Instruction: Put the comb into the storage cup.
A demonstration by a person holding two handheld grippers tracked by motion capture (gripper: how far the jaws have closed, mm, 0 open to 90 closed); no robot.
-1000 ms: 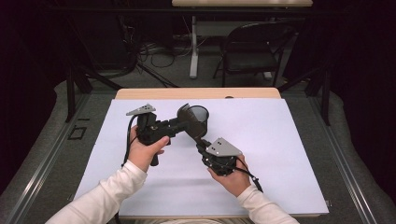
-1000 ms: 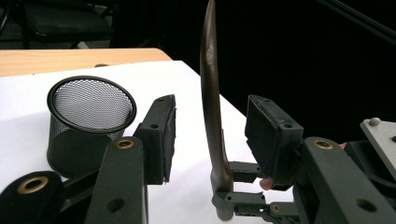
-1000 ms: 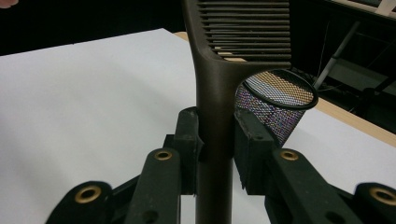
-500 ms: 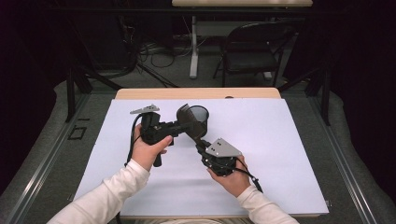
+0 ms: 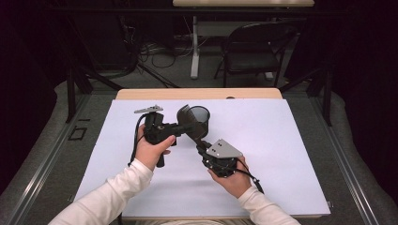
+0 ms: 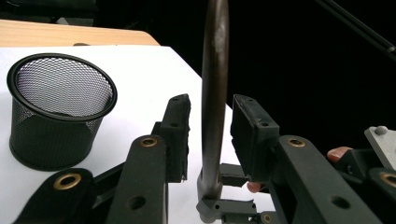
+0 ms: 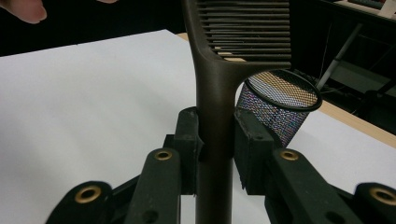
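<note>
Two grippers (image 5: 187, 129) (image 5: 202, 146) at one comb (image 7: 219, 84), right jaws clamped.

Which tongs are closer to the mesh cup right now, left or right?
Left. The left tongs sit right beside the mesh cup, their jaws just closing around the slotted spatula without pressing it yet. The right tongs grip its handle nearer the person, farther from the cup.

Bright white table, dark surroundings, soft focus
</note>
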